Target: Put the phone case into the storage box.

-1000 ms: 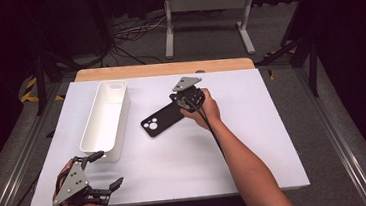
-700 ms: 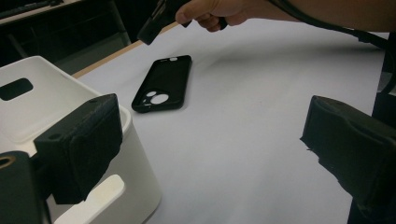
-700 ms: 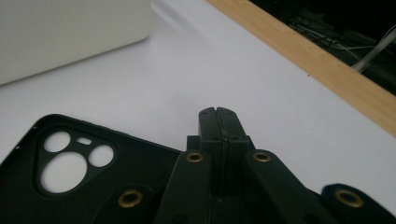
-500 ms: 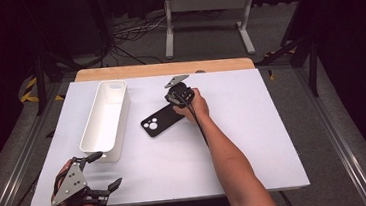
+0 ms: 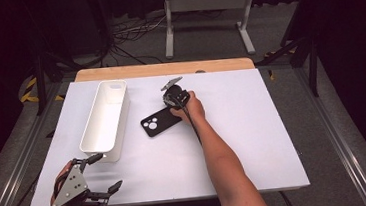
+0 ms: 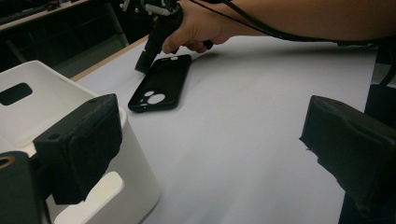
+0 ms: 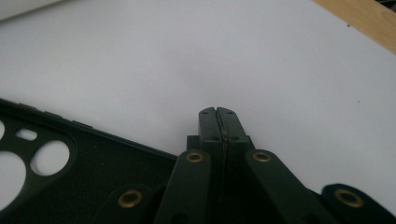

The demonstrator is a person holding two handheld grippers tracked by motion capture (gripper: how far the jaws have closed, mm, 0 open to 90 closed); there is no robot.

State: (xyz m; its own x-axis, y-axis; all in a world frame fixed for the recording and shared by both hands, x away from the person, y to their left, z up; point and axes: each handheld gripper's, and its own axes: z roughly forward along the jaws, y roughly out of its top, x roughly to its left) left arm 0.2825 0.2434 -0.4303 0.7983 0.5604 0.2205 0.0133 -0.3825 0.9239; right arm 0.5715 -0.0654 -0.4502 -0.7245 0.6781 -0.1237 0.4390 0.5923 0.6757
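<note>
Currently the right gripper [image 5: 172, 95], jaws pressed together on nothing, sits just beside the flat black phone case [image 5: 161, 122] lying mid-table; pushing could skid it. Left gripper [image 5: 95, 178] hangs wide open, empty.

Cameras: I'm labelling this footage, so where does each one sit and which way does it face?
High view: above the person's side, facing forward and down on the table; both forearms enter.
Left gripper view: rides the left gripper, facing the bin and phone case.
Right gripper view: rides the right gripper, tips at the table.
All share the phone case.
</note>
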